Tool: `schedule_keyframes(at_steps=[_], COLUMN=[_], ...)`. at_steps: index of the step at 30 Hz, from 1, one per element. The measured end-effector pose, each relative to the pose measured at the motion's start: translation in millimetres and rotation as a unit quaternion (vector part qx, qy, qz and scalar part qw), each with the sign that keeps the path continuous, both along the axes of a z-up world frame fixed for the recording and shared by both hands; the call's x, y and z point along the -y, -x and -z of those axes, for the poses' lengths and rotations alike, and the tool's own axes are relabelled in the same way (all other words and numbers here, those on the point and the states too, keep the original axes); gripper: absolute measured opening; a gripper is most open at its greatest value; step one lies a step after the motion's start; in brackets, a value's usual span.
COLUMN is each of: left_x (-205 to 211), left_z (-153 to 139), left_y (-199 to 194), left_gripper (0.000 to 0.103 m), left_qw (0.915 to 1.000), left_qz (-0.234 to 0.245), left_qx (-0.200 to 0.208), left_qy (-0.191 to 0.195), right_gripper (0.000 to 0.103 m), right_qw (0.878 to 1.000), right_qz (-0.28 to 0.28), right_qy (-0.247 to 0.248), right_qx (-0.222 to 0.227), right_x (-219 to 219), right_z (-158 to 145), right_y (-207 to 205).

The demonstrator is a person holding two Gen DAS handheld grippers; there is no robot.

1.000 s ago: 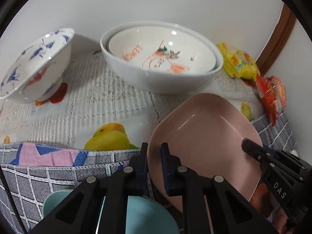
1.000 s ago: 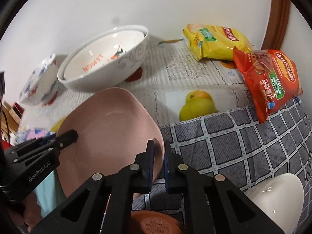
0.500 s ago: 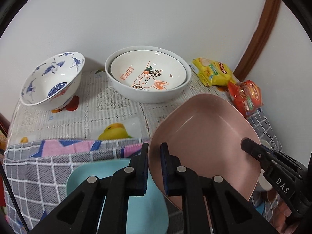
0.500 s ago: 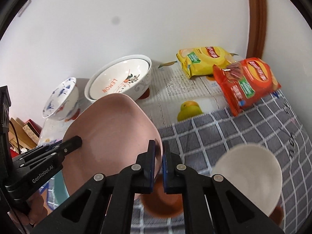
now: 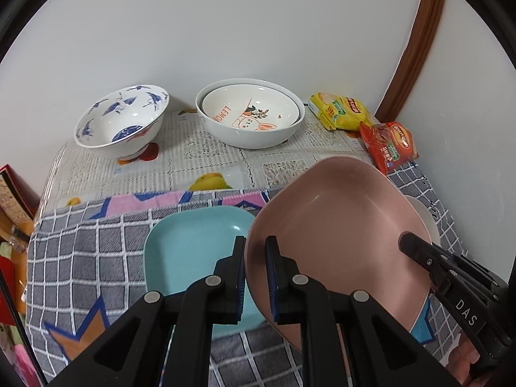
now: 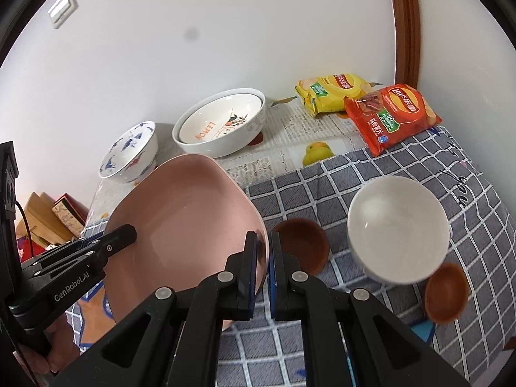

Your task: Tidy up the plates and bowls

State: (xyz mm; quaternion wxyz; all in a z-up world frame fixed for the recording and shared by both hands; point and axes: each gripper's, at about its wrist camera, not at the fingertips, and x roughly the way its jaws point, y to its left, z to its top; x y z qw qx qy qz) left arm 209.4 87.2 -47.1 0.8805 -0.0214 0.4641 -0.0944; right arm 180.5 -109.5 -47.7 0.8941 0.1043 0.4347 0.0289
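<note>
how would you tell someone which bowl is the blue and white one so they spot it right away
Start at the white wall behind the table and look along the fruit-print cloth at its foot. Two bowl groups sit there; take the left one, beside the nested white bowls with the rabbit drawing. The blue and white bowl stands alone, smaller, painted with blue birds inside, and tilted.

The word "LEMON" is written in orange letters inside the white bowl with the bunny picture (image 5: 250, 114), far ahead of the left gripper (image 5: 255, 277). The letters "DAS" are in white on the black body of the right gripper (image 5: 408, 242), seen off to the right side. "GenRobot.AI" is in white on the left gripper's black body, to the left of the right gripper. The red chip bag (image 6: 391, 116), far ahead and to the right, says "Lay's". The yellow chip bag (image 6: 332, 95) beside it has a red logo too small to read.
</note>
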Motion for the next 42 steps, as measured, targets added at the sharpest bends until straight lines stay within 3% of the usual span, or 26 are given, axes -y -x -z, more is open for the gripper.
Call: schedule_keyframes(at_steps=[11, 22, 31, 42], left_x=[-20, -58, -76, -78], left_z=[0, 30, 52, 61], left_y=[31, 42, 33, 10], left_gripper=[0.012, 0.012, 0.012, 0.012], left_qw=[0.9998, 0.998, 0.9964, 0.9965], left_qz=[-0.021, -0.054, -0.065, -0.058], left_qx=[-0.003, -0.032, -0.056, -0.059], left_qy=[0.003, -0.008, 0.0, 0.009], right_gripper=[0.006, 0.007, 0.007, 0.007], right_qw=[1.0, 0.998, 0.996, 0.996], right_qz=[-0.019, -0.06, -0.073, -0.064], right_qy=[0.001, 0.002, 0.0, -0.001], right_qx=[-0.004, -0.034, -0.055, -0.059], right_x=[-18, -54, -73, -72], right_z=[-4, 30, 52, 58], right_y=[28, 27, 18, -2])
